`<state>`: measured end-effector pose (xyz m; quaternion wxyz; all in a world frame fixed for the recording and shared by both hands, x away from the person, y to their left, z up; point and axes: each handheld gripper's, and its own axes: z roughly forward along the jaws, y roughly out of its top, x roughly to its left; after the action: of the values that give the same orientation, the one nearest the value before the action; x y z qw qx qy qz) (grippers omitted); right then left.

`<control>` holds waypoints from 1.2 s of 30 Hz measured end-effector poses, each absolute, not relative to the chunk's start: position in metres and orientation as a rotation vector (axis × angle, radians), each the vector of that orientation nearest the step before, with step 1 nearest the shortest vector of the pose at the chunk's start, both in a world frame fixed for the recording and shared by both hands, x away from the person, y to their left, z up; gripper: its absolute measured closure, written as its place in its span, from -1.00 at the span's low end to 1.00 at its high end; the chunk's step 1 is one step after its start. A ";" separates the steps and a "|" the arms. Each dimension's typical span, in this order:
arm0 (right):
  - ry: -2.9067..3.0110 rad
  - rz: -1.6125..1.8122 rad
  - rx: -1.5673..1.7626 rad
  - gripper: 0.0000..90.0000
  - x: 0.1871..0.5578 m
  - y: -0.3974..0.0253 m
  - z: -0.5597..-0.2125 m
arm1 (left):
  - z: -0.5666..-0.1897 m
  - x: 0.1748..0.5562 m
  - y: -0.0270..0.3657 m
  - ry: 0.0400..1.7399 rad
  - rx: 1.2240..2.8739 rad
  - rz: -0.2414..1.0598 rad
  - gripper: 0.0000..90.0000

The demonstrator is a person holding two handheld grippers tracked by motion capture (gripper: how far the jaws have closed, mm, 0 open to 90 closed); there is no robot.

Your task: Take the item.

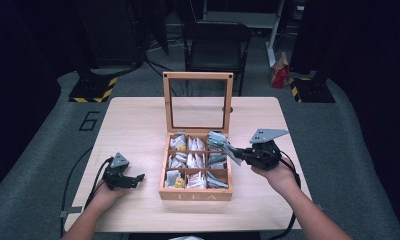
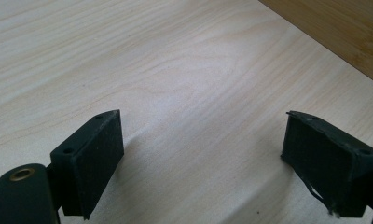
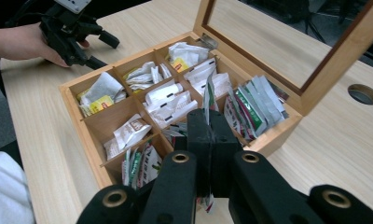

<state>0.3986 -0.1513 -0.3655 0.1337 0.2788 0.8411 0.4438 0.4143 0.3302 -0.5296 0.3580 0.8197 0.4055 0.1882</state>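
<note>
My right gripper [image 3: 211, 135] has its two black jaws pressed flat together on a thin tea packet [image 3: 208, 95], a white paper sachet with a green and red print that stands on edge between the pads and sticks up past the tips. From above, that packet [image 1: 229, 150] hangs just over the right-hand column of the tea box [image 1: 195, 194], slightly past my fingertips towards the middle of the table [image 1: 133, 125].

The box is light, smooth wood, square, split by thin slats into nine small compartments, each stuffed with crinkled paper sachets. Just beyond my right fingertips lies a compartment packed with upright green and white packets [image 3: 252, 105]; to their left sit flatter white ones [image 3: 168, 100]. The lid [image 1: 198, 100] stands upright behind the box, a wooden frame around a clear pane.

My left gripper [image 1: 122, 177] rests low on the pale, fine-grained tabletop, well apart from the box. Its jaws stand wide, nothing between them, their matte black pads [image 2: 98, 158] blocky and rectangular, with bare wood in the gap.
</note>
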 end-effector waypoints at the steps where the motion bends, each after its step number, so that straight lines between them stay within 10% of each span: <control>1: 2.435 1.284 0.816 1.00 0.399 -0.153 -0.365 | -0.530 0.414 0.330 1.046 2.116 0.486 -0.73; 36: 2.334 1.219 0.963 1.00 0.415 -0.193 -0.374 | -0.530 0.414 0.330 1.046 2.115 0.486 -0.73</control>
<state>0.4145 -0.1934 -0.3742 0.1680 0.3386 0.8206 0.4286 0.4143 0.3302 -0.5296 0.3579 0.8198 0.4055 0.1883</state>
